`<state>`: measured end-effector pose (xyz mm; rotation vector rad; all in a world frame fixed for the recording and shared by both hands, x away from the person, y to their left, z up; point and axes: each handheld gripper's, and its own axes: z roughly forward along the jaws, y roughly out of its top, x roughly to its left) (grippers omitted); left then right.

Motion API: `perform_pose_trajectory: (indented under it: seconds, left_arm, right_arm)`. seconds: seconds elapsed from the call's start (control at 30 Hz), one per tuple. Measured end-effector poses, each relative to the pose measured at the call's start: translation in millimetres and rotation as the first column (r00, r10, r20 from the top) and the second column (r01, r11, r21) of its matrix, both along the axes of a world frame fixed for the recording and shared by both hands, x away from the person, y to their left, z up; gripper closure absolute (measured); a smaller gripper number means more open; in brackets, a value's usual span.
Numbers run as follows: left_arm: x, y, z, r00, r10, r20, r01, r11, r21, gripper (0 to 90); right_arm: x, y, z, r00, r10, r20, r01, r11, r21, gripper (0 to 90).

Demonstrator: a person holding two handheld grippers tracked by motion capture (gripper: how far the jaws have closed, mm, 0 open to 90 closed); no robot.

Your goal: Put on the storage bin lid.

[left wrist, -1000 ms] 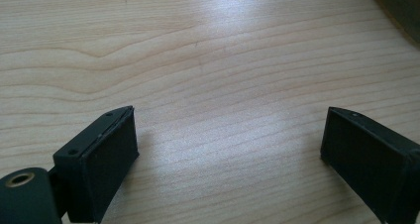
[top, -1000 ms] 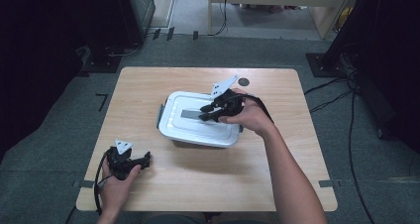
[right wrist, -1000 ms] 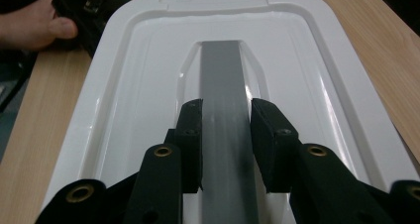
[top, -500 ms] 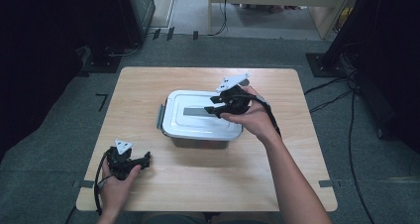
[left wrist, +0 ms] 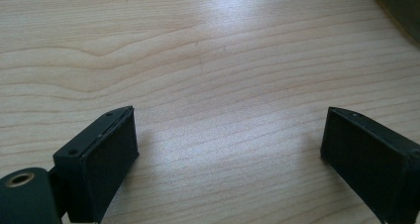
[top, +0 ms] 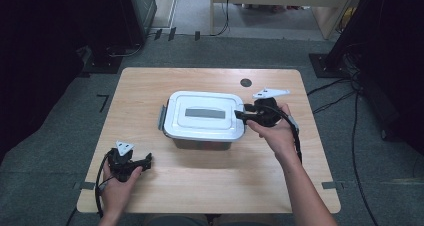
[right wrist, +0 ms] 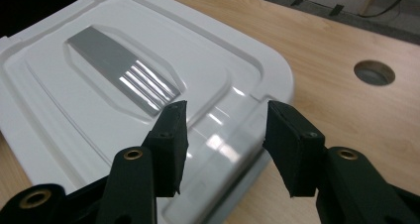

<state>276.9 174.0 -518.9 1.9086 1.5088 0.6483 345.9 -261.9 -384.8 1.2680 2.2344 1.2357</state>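
A white lidded box point(top: 205, 117) is seen near the middle of the wooden table point(top: 150, 88) in the high view, its lid shut, so that the contents cannot be told. The right gripper point(top: 246, 115) is held at the box's 3 o'clock edge, with its jaw tips at or just over the lid's rim; whether they touch it cannot be told from above. In the right gripper view the right gripper point(right wrist: 225, 130) is shown with its jaws parted, nothing between them, above the near edge and rounded corner of the box point(right wrist: 99, 110). The lid is glossy white plastic with a raised border, a stepped panel and a grey rectangular inset point(right wrist: 121, 68) at its centre; a grey latch is seen at the box's 9 o'clock end in the high view. A round hole point(right wrist: 374, 72) is cut in the table at roughly 1 o'clock from the box. The left gripper point(top: 141, 162) is held at 7 o'clock from the box, well apart from it, near the table's front edge. In the left gripper view the left gripper point(left wrist: 228, 140) is seen with jaws wide apart over bare wood point(left wrist: 223, 60).
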Motion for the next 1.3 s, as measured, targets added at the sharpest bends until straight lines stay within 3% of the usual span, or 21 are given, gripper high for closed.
perform_pose_trajectory:
  seconds: [0.13, 0.23, 0.3, 0.43, 0.6, 0.93, 1.1, 1.2, 1.3]
  left_arm:
    - [-0.4, -0.3, 0.0, 1.0000, 0.003, -0.001, -0.003, 1.0000, -0.002, 7.4]
    - [-0.4, -0.2, 0.0, 1.0000, 0.003, -0.001, -0.003, 1.0000, -0.001, 7.4]
    - [-0.4, -0.3, 0.0, 1.0000, 0.003, 0.000, -0.003, 1.0000, -0.001, 7.4]
    - [-0.4, -0.3, 0.0, 1.0000, 0.003, 0.000, -0.003, 1.0000, -0.001, 7.4]
    - [-0.9, -0.2, 0.0, 1.0000, 0.000, -0.002, 0.000, 1.0000, -0.001, 7.4]
    - [-0.8, -0.1, 0.0, 1.0000, 0.000, -0.001, 0.000, 1.0000, 0.000, 7.4]
    - [-0.9, -0.1, 0.0, 1.0000, 0.000, 0.000, 0.000, 1.0000, 0.001, 7.4]
    - [-0.9, 0.0, 0.1, 1.0000, 0.000, -0.001, 0.000, 1.0000, 0.001, 7.4]
    - [-0.8, 0.0, 0.0, 1.0000, 0.001, 0.000, 0.000, 1.0000, 0.001, 7.4]
  right_arm:
    - [-3.0, -9.1, -9.9, 0.9995, -0.009, -0.031, 0.012, 0.996, 0.089, 51.8]
    - [-2.2, -5.0, -17.2, 0.9983, -0.023, -0.053, 0.027, 0.997, 0.074, 51.2]
    - [-1.0, -1.4, -20.5, 0.9967, -0.034, -0.074, 0.041, 0.994, 0.101, 50.5]
    - [1.5, 5.5, -22.7, 0.9952, -0.058, -0.079, 0.066, 0.992, 0.108, 51.3]
    - [2.1, 14.9, -22.9, 0.9926, -0.110, -0.052, 0.114, 0.990, 0.082, 50.2]
    - [-1.5, 18.8, -26.2, 0.9911, -0.130, 0.029, 0.128, 0.990, 0.065, 53.9]
    - [-8.7, 17.6, -24.0, 0.9932, -0.104, 0.052, 0.101, 0.993, 0.068, 45.7]
    - [-13.2, 7.3, -21.2, 0.9928, -0.109, 0.051, 0.104, 0.990, 0.091, 41.9]
    - [-19.3, -4.2, -15.8, 0.9959, -0.068, 0.060, 0.062, 0.994, 0.092, 34.7]
